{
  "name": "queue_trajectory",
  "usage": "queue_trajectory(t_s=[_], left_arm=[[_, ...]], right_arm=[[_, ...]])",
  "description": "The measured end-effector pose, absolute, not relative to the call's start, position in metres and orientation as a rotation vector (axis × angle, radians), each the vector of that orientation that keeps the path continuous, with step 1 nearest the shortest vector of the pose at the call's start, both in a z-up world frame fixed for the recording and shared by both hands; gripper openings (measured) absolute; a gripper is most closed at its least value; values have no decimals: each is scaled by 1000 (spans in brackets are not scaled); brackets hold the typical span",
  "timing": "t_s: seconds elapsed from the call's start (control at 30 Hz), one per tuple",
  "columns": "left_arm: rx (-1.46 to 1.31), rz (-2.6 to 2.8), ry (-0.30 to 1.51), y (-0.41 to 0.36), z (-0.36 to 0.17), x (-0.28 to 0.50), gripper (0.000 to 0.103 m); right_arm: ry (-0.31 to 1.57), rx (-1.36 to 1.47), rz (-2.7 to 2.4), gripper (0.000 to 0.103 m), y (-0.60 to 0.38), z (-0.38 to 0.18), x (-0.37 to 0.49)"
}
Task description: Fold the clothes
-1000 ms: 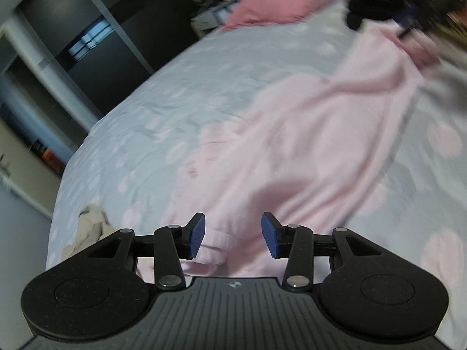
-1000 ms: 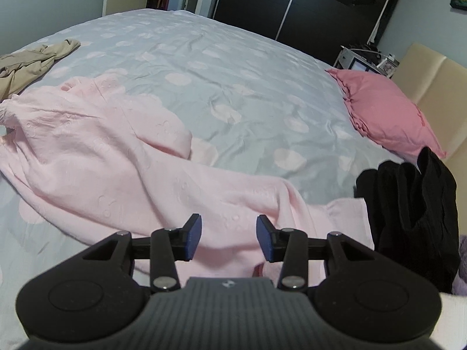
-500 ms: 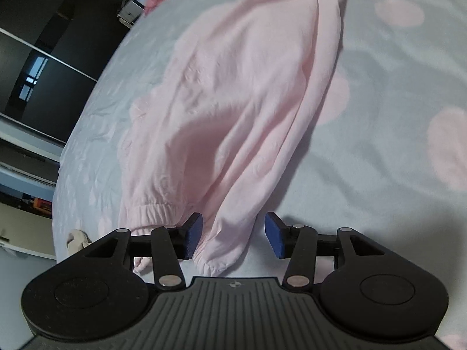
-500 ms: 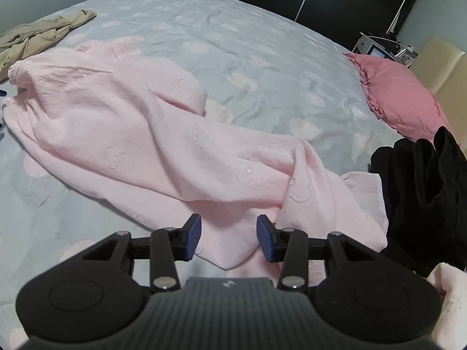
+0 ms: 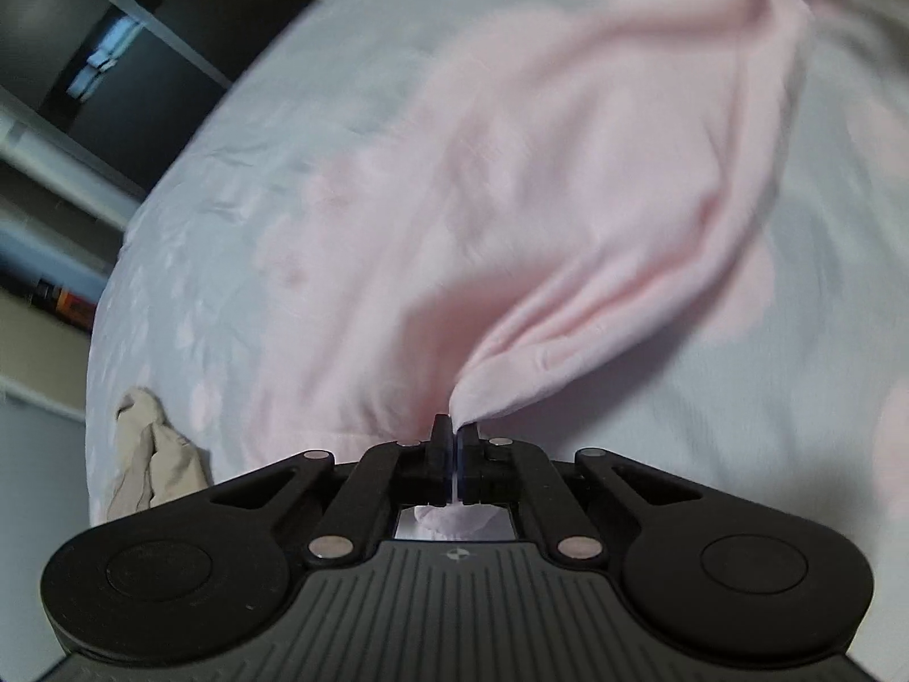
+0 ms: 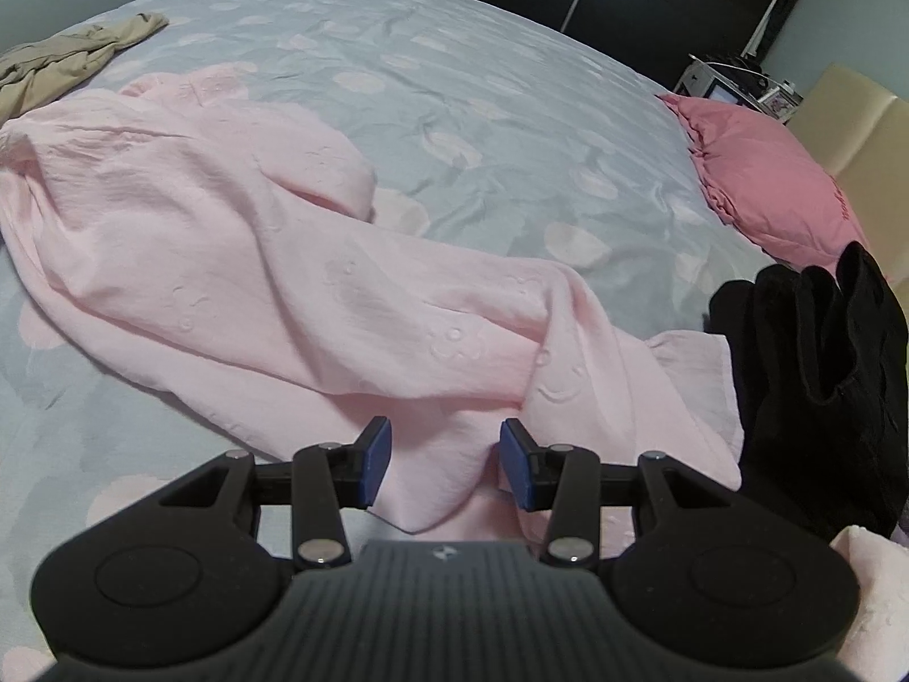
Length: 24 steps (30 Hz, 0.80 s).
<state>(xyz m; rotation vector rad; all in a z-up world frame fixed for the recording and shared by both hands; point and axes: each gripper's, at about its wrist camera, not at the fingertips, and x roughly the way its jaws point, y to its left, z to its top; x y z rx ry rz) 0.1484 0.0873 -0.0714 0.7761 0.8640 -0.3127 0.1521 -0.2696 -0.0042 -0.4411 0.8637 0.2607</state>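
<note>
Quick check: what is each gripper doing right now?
Left gripper: shut on the pink garment.
Right gripper: open, pink garment's edge between its fingers, not gripped.

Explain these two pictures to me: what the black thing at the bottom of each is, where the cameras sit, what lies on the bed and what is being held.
No robot here: a person holds a two-finger gripper in each hand, and each carries a wide-angle camera looking forward along its fingers. The black shape at the bottom of each picture is that tool.

In the left-hand picture, which is blurred, the left gripper is shut on a pinch of the pink garment. In the right-hand picture, the right gripper is open, with an edge of the same pink garment between its blue pads; nothing is gripped there.

Also on the grey bedspread: a beige garment, a pink pillow and a pile of black clothes.
</note>
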Motion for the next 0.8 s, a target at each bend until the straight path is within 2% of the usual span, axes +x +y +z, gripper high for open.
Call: queue_trajectory(t_s=[0.13,0.33,0.7,0.8], left_arm=[[626,-256,797,98,-28,152,0],[541,-132,713,113,17,145,0],[419,200,672,198,56,142,0],[378,274,674,222,60,138,0]], right_arm=[[856,-439,254,46,-269,-2,152],[814,-443,261,48,-265,9,146],[821,-397,218,48,-288,13,139],[868,-391,289,52,-286,4,132]])
